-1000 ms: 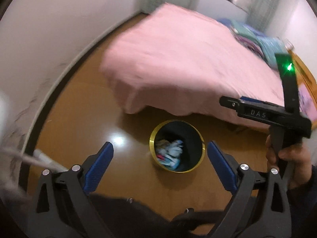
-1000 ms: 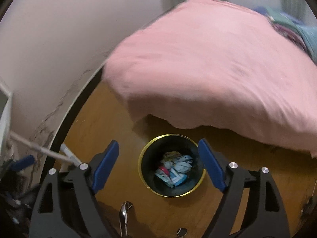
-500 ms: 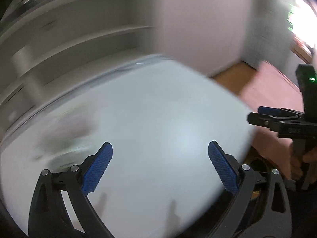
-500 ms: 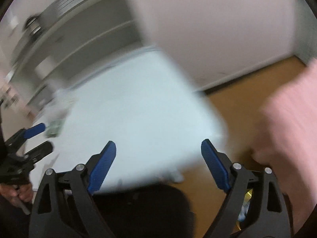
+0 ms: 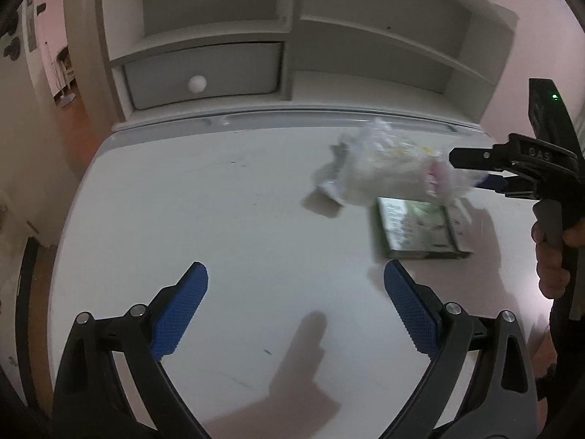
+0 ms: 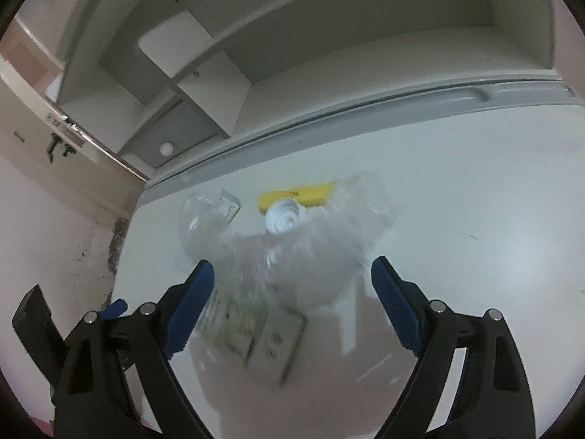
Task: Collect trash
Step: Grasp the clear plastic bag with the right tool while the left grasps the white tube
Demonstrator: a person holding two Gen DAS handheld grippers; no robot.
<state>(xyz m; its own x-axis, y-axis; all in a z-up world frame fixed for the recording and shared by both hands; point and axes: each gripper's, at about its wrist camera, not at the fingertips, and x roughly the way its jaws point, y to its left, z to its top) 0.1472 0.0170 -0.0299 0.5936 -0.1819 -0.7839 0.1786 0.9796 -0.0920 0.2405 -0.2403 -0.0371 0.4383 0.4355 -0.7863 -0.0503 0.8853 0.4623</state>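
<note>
Here the desk (image 5: 219, 219) lies bare left of the plastic wrap (image 5: 387, 168).

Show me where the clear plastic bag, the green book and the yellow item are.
plastic bag (image 5: 387, 172), left wrist view, middle of the crumpled film
green book (image 5: 420, 230), left wrist view, centre of its cover
yellow item (image 6: 314, 192), right wrist view, its uncovered top edge

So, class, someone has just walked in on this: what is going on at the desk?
A person holds a gripper in each hand over a white desk, collecting trash. Both the left gripper and the right gripper have open jaws and hold nothing. On the desk lie a crumpled clear plastic bag, a flat green-and-white packet and a yellow item behind them. The right gripper points at the bag, which is not yet gripped.
</note>
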